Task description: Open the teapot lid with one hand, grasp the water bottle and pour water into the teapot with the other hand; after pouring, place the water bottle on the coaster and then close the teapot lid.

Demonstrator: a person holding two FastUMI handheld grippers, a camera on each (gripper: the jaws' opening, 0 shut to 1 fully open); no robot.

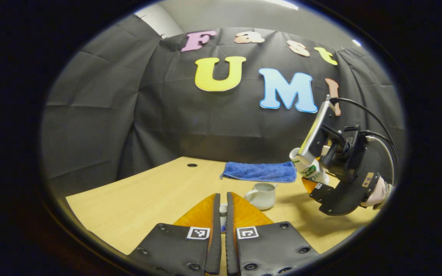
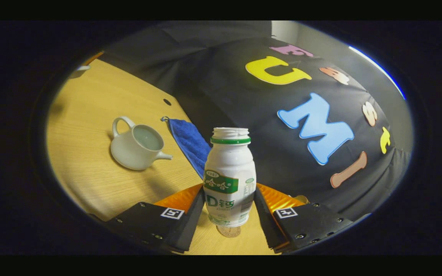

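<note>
The white teapot point(image 1: 262, 194) stands on the table without its lid, and pale liquid shows inside it in the right gripper view point(image 2: 138, 143). My left gripper point(image 1: 223, 209) is held low in front of the teapot, shut on a small white piece that looks like the teapot lid point(image 1: 223, 210). To the teapot's right, my right gripper point(image 1: 313, 182) is shut on the white water bottle point(image 1: 308, 168), which is lifted and leans towards the teapot. The uncapped bottle point(image 2: 230, 176) sits between the right gripper's point(image 2: 228, 191) fingers. A round coaster point(image 2: 228, 231) lies below the bottle's base.
A folded blue towel point(image 1: 259, 171) lies behind the teapot near the back wall, also seen beside the bottle point(image 2: 190, 142). The wooden table point(image 1: 148, 199) has a small cable hole point(image 1: 192, 165) at the back left. A hand point(image 1: 378, 191) holds the right gripper.
</note>
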